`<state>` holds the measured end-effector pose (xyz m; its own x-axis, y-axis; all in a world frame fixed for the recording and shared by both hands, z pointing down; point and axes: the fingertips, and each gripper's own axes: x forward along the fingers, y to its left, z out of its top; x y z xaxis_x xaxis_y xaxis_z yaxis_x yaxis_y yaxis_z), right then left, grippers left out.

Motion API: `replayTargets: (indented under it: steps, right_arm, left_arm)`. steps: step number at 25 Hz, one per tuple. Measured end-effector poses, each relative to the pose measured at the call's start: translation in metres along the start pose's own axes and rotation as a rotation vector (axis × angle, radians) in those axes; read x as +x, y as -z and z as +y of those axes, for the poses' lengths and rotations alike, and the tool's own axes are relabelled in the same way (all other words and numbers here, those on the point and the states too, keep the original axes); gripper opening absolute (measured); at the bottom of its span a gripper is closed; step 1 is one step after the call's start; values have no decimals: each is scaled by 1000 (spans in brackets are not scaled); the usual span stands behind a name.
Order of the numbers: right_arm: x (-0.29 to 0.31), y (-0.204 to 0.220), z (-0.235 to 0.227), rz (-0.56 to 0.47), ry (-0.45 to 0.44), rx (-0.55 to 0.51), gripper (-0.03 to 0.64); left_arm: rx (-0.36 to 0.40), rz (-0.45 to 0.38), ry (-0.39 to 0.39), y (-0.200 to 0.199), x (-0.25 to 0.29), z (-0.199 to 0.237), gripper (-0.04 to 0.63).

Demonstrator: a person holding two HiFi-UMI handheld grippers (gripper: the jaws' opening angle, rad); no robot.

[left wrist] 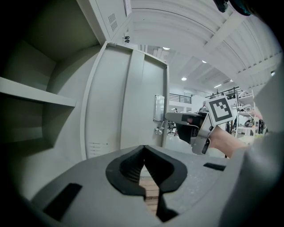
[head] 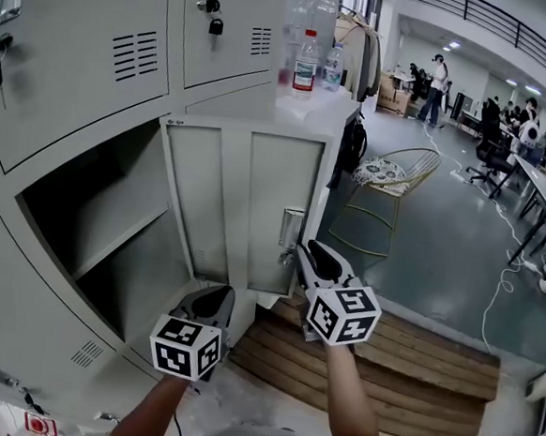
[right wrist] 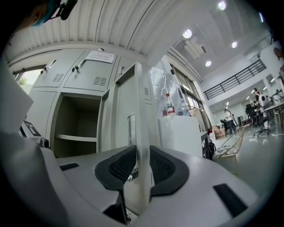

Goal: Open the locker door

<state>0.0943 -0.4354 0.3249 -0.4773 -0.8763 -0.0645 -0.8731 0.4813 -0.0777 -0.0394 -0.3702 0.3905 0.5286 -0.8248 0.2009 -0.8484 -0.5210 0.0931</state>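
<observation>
1. The left tool [head: 212, 300] is hanging clenched and empty, low before the lockers.
2. The right tool [head: 305, 250] is clamping the free edge of the locker door [head: 246, 201], which is standing swung wide open.
3. The locker compartment [head: 115, 186] is showing one shelf [head: 121, 241] inside.
4. Two water bottles [head: 306, 64] are standing on the white cabinet [head: 324, 113] beyond.

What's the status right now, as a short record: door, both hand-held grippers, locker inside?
door: locker door open, standing out from the cabinet
right hand-held gripper: jaws closed on the door's free edge, by the latch
left hand-held gripper: jaws together, nothing between them, low in front of the opening
locker inside: one shelf in view
</observation>
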Motion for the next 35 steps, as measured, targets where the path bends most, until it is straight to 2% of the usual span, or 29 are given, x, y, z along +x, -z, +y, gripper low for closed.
replayTargets:
  steps: [6,16,35]
  right_arm:
    - [-13,-2,10,1,3,-14,91]
    - [-28,0,48,11,-38,-32,78]
    - [-31,28,147,57,-201,-20,40]
  left_arm:
    - [2,2,23,0,-3,-6,6]
    - [-10,-2,9,4,-22,-5,6]
    - [-38,-6,-97,19,-80,25,6]
